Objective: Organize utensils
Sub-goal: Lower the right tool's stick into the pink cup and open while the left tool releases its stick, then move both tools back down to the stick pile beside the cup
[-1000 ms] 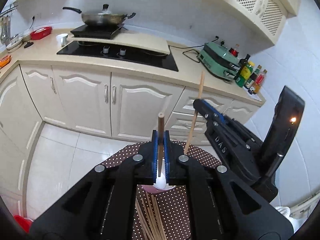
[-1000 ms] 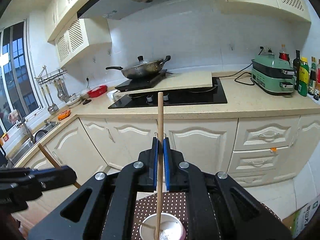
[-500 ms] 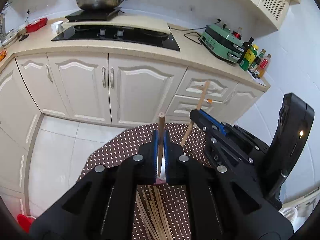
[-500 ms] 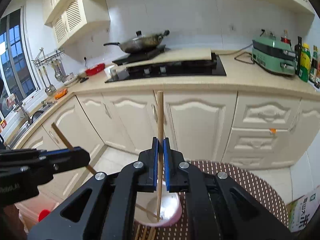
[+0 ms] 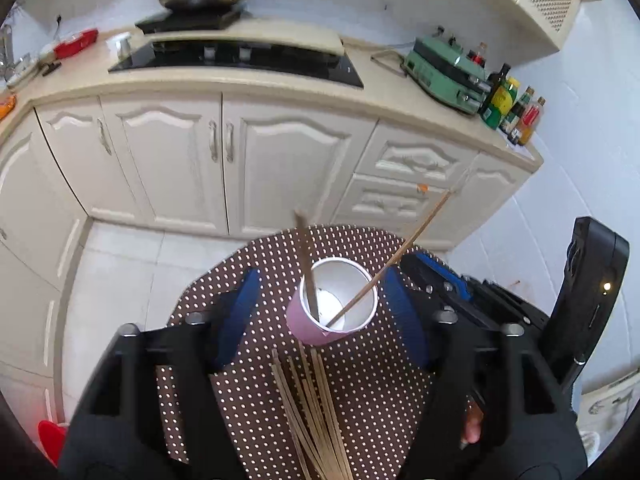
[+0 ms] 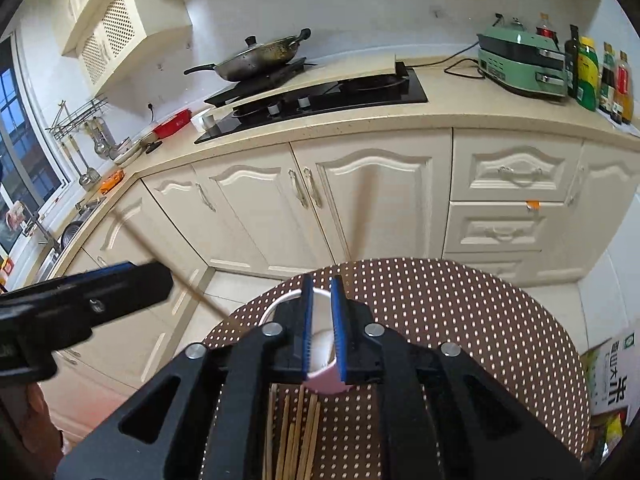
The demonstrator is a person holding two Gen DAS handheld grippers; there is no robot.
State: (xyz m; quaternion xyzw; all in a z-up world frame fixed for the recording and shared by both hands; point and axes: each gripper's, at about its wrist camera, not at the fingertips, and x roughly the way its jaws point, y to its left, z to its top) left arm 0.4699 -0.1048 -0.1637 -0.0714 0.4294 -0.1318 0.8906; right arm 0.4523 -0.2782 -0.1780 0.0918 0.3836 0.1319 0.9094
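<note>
Black hand-held gripper (image 5: 320, 312), blue pads (image 5: 236, 316), silver screws.

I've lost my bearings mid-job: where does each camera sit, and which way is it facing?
Left wrist: on the left gripper, looking down at the pink cup with two chopsticks in it on the dotted table; its own open fingers and the right gripper show.
Right wrist: on the right gripper, looking forward and down over the cup; its fingers, slightly apart, and the left gripper at the left edge show.
Shared: cup, table, loose chopsticks, stove.
</note>
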